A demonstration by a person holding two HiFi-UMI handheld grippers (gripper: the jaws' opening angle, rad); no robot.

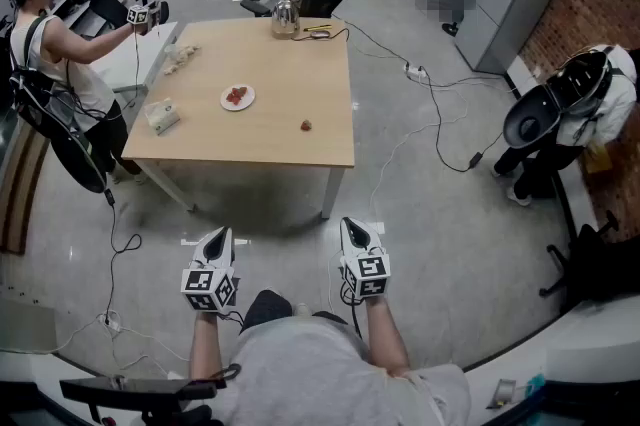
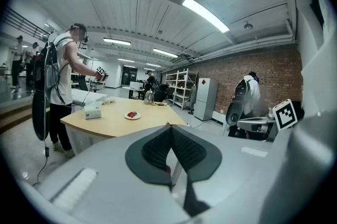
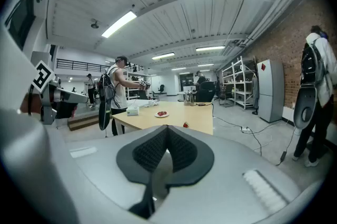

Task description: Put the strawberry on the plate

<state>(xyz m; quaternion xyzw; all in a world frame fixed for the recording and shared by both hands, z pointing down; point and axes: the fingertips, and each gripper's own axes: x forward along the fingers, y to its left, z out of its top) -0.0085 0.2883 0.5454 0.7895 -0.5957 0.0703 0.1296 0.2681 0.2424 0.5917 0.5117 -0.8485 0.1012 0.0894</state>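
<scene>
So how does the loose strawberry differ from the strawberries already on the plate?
The loose strawberry lies alone on the bare table; the plated strawberries sit bunched on the white plate. The loose strawberry is nearer the person's edge and farther right; the plated strawberries are farther in, to its left. Both are red, and neither is touched: the left gripper and right gripper are shut, empty, short of the table.

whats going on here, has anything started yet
Not really. A person stands back from the table with a gripper in each hand. The left gripper and right gripper are both shut and hold nothing. One loose strawberry lies on the table, apart from the plate, which already has red fruit on it. A second person stands at the table's left side.
</scene>
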